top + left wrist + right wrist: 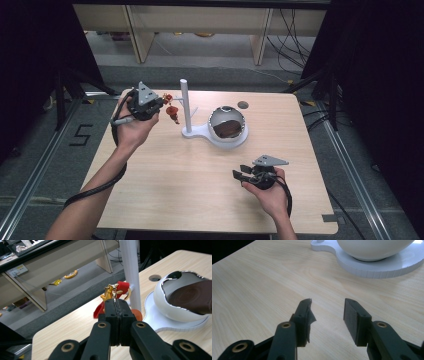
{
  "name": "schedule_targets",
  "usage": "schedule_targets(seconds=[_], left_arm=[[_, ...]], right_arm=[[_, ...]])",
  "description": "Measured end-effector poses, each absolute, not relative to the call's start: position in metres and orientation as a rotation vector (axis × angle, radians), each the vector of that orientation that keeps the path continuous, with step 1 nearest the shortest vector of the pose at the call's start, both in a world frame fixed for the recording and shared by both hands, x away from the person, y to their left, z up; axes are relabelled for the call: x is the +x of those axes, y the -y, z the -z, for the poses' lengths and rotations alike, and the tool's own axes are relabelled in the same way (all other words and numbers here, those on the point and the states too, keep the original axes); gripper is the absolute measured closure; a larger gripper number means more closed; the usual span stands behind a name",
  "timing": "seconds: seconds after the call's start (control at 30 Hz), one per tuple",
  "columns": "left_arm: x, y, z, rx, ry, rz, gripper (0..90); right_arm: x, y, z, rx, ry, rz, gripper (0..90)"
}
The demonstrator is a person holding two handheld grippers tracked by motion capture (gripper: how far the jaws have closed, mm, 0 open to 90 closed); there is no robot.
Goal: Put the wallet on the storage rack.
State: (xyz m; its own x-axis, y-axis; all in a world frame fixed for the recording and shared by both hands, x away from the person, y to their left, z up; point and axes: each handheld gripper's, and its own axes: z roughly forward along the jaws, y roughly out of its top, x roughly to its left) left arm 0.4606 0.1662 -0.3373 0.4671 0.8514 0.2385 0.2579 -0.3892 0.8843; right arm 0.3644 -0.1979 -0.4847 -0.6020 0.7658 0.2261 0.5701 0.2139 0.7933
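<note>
Left gripper view: the left gripper [117, 305] has its jaws pressed fully together, clenched on the thin gold-coloured chain or ring of a red keychain charm [119, 289]. The charm hangs just above the jaw tips, right beside the white upright post [131, 272] of a stand; a short side peg on the post appears to sit behind the charm. Whether the ring is already over that peg or merely next to it cannot be told.

High view: the left gripper [159, 104] is held above the far-left part of the wooden table [165, 190], charm [172, 111] between it and the post [185, 102]. The stand's flat white base [197, 132] also carries a shiny white bowl-shaped dish [228, 127] with a brown inside.

The right gripper [242, 172] rests low near the table's front right, well apart from the stand. Right gripper view: its jaws stand apart with nothing between them; a torn flap of pad hangs off one jaw.

Risks, as judgement:
- Grip is on a very thin link; it could slip out and drop the charm.
- Pushing sideways on the post could tip or slide the light stand, since the other gripper is not steadying it.

Hard to make out: peg end, the charm's lower orange part behind the jaws, dish contents.
</note>
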Motion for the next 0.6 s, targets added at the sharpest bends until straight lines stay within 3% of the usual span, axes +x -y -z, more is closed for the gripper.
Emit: schedule_targets(seconds=[0.6], left_arm=[[0.465, -0.157, 0.343, 1.889, -0.953, -0.927, 88.2]], right_arm=[[0.367, 0.199, 0.49, 1.263, -2.288, -1.339, 57.4]])
